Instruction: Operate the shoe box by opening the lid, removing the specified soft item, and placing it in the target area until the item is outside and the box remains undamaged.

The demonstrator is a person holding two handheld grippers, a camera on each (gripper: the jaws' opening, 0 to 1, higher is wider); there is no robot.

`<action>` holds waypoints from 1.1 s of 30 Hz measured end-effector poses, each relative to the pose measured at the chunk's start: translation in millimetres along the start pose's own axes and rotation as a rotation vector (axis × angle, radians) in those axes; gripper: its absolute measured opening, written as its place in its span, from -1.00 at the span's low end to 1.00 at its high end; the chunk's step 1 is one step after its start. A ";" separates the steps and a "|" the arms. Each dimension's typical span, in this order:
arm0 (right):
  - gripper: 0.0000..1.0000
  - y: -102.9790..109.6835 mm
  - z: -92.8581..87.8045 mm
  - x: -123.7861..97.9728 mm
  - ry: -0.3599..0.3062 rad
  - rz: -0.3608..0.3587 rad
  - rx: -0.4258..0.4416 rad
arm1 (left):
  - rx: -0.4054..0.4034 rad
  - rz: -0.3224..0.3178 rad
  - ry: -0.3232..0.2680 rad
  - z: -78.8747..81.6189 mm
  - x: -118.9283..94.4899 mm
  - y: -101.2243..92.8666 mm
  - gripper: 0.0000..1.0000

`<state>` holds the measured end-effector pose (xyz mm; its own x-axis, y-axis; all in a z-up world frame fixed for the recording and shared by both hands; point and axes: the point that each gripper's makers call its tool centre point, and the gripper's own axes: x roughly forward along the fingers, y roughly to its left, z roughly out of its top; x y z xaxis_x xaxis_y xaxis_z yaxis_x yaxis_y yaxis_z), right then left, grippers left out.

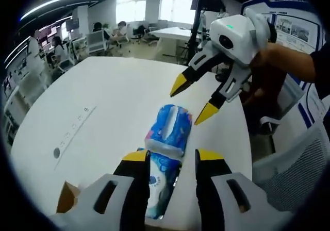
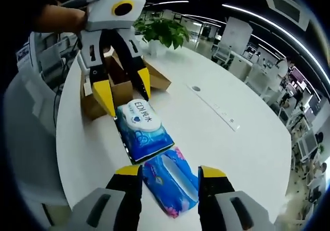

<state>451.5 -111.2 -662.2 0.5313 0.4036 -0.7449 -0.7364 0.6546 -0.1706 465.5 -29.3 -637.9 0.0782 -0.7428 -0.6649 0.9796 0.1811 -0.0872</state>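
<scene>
Reading L to R across the right gripper view, we find the left gripper at upper left, a hand behind it, its yellow-tipped jaws set apart astride the near end of a wet-wipes pack w/ a white flip lid. Behind it stands the brown cardboard shoe box, flaps up and open, so the lid step looks done. We judge the jaws straddle the pack to set it down or steady it beside a second pack, not to lift it; whether the pads touch it we cannot tell.

Lower centre lies the second wipes pack, blue w/ pink floral print, flat on the white table, its near end between the right gripper's jaws, which stand wide w/ nothing gripped. Both soft packs thus sit outside the box, end to end; the first overlaps the second a little.

In the left gripper view, L to R: a corner of cardboard at lower left, a pack running up the middle between the left gripper's parted jaws, and the right gripper hovering wide open at upper right, clear of the pack.

Writing: the flip lid reads "EDI" plus two characters too small to read. Wall posters at far right of the left gripper view are illegible.
</scene>
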 end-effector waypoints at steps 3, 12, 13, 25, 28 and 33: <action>-0.16 10.3 11.2 -1.4 -0.011 0.018 -0.014 | 0.011 0.011 0.010 -8.3 -13.8 0.6 -0.23; -0.09 45.4 51.7 2.7 -0.059 0.081 -0.052 | -0.025 0.053 0.014 -37.3 -59.0 6.7 -0.03; -0.08 50.9 57.8 3.7 -0.071 0.092 -0.059 | -0.026 0.065 0.013 -41.1 -65.4 8.3 -0.02; 0.02 102.6 100.3 24.2 -0.120 0.205 -0.119 | -0.049 0.152 0.063 -97.1 -117.0 17.8 0.18; 0.03 113.1 109.6 28.2 -0.134 0.226 -0.123 | -0.055 0.168 0.061 -106.0 -127.6 18.2 0.24; 0.03 131.0 123.2 37.1 -0.147 0.259 -0.143 | -0.097 0.198 0.031 -117.8 -148.7 19.2 0.31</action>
<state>426.3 68.3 -632.7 0.3655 0.6399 -0.6760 -0.9008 0.4261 -0.0837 450.8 160.5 -628.0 0.2597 -0.6668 -0.6985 0.9233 0.3834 -0.0228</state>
